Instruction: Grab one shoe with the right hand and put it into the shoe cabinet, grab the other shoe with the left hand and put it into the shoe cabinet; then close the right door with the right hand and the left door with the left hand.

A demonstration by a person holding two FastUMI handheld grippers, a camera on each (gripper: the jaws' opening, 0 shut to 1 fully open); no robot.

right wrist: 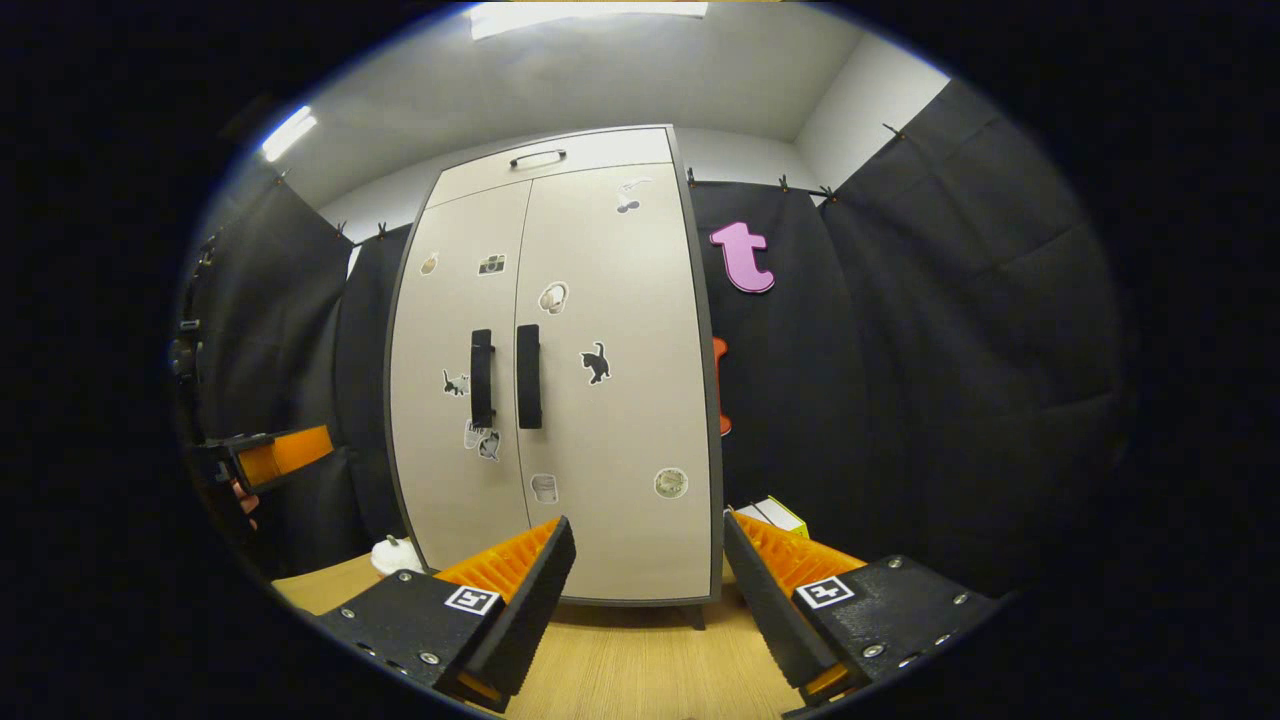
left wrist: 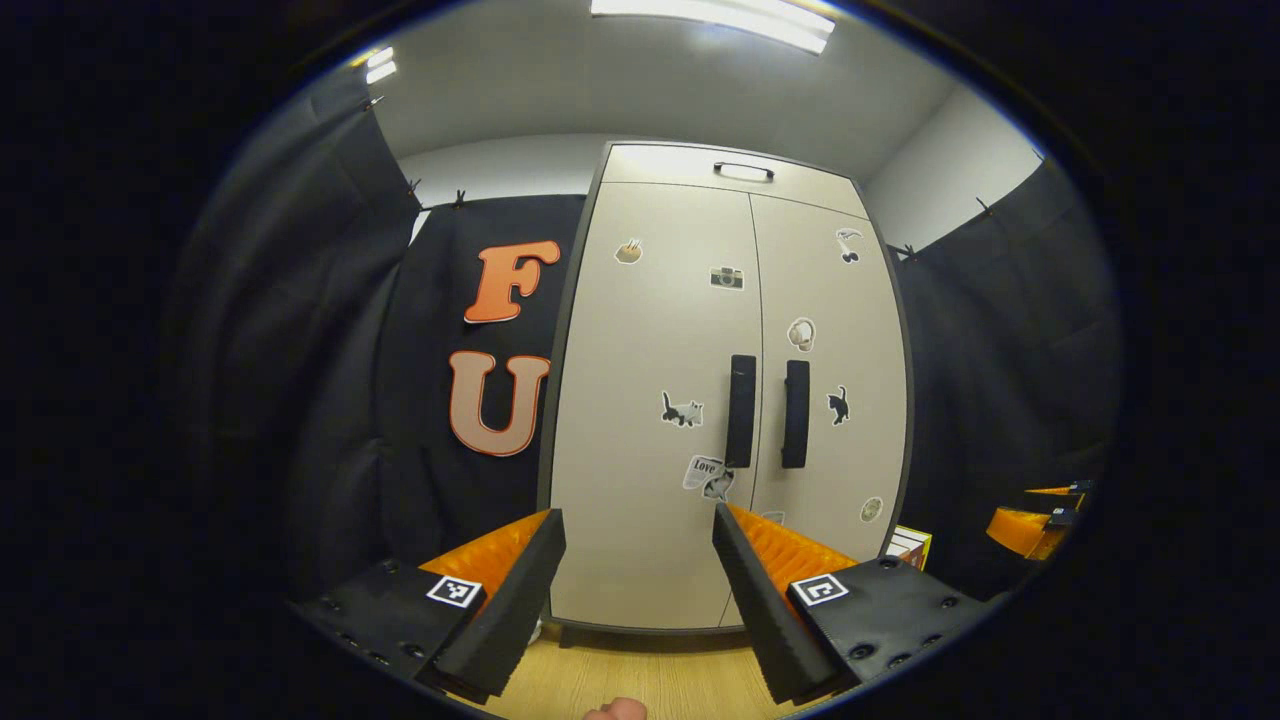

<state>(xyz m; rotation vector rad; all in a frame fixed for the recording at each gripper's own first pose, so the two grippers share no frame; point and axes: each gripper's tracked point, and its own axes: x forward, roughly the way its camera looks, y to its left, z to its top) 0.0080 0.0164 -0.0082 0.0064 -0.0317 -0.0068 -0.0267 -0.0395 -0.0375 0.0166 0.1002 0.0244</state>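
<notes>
Shoe cabinet [left wrist: 730, 390]: stands upright on the wooden floor [left wrist: 640, 680] against the black cloth wall, pale, with a dark frame.
Left door [left wrist: 655, 400]: flush with the frame, shut, stickers scattered over it.
Right door [left wrist: 830, 390]: also flush and shut, meeting the left door at the centre seam.
Door handles [left wrist: 768, 412]: two dark vertical bars, one each side of the seam, just beside one another.
Top panel handle [left wrist: 743, 170]: a small dark bar near the cabinet's top edge.
Shoes: none can be made out; a small white thing [right wrist: 397, 555] lies on the floor at the cabinet's lower left corner in the right gripper view, too small to identify.
Left gripper [left wrist: 640, 600]: fingers spread wide, nothing between them, facing the cabinet's lower front.
Right gripper [right wrist: 648, 600]: fingers spread apart, empty, facing the cabinet's lower right part.
Box [right wrist: 778, 516]: pale, yellow-edged, on the floor just beside the cabinet's right bottom corner.
</notes>
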